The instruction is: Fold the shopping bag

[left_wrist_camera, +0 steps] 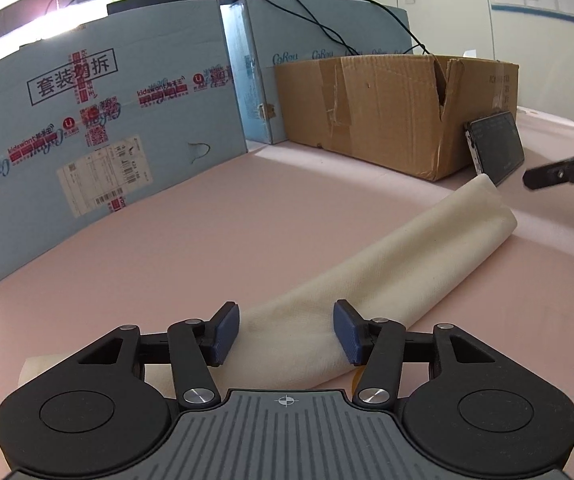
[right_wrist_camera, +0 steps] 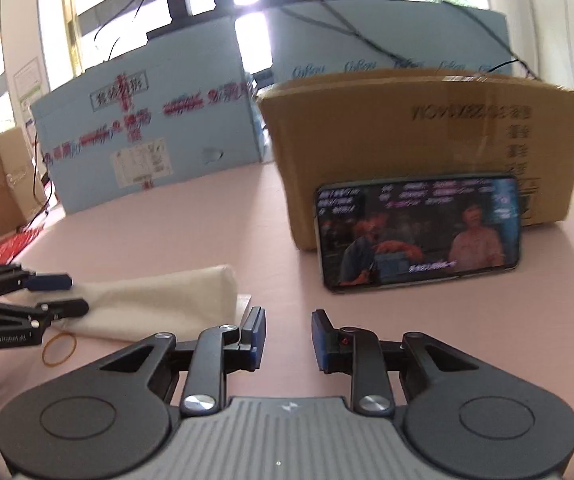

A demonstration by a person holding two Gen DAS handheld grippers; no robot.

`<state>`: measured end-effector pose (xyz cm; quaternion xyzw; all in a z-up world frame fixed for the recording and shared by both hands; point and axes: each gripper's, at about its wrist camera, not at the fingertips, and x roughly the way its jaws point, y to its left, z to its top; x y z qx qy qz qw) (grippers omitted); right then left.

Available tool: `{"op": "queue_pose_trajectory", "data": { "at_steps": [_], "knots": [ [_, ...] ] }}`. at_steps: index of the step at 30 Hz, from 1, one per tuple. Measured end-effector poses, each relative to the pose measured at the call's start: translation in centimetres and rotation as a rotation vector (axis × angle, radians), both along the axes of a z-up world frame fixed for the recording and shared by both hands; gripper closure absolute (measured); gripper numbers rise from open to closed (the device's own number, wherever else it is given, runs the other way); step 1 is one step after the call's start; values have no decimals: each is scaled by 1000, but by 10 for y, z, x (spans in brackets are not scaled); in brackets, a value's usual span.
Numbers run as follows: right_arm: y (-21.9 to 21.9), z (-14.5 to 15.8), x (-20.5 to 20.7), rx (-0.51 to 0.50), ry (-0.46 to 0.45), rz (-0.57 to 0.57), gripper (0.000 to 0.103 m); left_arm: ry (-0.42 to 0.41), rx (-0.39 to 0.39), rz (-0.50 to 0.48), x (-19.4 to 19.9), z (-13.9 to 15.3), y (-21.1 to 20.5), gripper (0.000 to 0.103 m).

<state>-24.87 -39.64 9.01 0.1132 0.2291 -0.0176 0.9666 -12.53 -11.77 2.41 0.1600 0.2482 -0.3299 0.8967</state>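
Note:
The cream shopping bag (left_wrist_camera: 367, 276) lies folded into a long narrow roll on the pink table (left_wrist_camera: 207, 220). My left gripper (left_wrist_camera: 285, 334) hovers over its near end, open, with the cloth showing between its blue pads (left_wrist_camera: 225, 334). In the right wrist view the bag (right_wrist_camera: 159, 300) lies at the left, with the left gripper (right_wrist_camera: 65, 294) over its left end. My right gripper (right_wrist_camera: 289, 340) is open above bare table just right of the bag's end, nothing between its fingers. Its black tip (left_wrist_camera: 559, 172) shows at the right edge of the left wrist view.
A brown cardboard box (left_wrist_camera: 387, 112) stands at the back with a phone (right_wrist_camera: 419, 232) leaning on it, its screen lit. Light-blue printed boxes (left_wrist_camera: 99, 120) wall off the back left. A yellow rubber band (right_wrist_camera: 60, 349) lies on the table beside the bag.

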Motion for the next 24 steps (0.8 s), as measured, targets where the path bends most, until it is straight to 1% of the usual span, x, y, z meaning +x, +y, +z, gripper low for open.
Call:
{"op": "queue_pose_trajectory", "data": {
  "at_steps": [1,2,3,4,5,6,7,8,10,12,13,14,19,22,24],
  "knots": [
    [-1,4,-5,-1,-20,-23,68,0,0,2,0,0,0,47],
    [8,13,-6,4,-93,6,66,1,-1,2,0,1,0,47],
    [18,16,-2,6,-125,50,63,2,-2,2,1,1,0,47],
    [27,19,2,9,-155,96,63,3,-4,3,1,1,0,46],
    [45,19,14,19,-154,166,63,3,-5,4,1,1,0,46],
    [59,16,26,17,-122,223,63,6,-7,7,2,2,0,43],
    [74,12,38,15,-90,280,65,9,-10,13,2,2,1,38],
    [90,4,52,1,-50,323,65,13,-14,19,3,1,2,36],
    [107,-10,72,-1,16,325,66,28,-26,25,6,1,4,33],
    [106,-17,82,30,77,306,67,41,-35,30,8,1,6,30],
    [102,-22,84,38,110,291,74,46,-37,33,9,0,6,28],
    [98,-28,87,46,140,277,79,50,-40,36,10,0,7,27],
    [68,-36,70,50,138,207,92,58,-46,40,12,-1,8,24],
    [54,-37,62,46,138,171,93,57,-45,41,12,0,8,23],
    [45,-37,55,23,140,118,93,57,-46,41,12,0,9,23]
  ]
}}
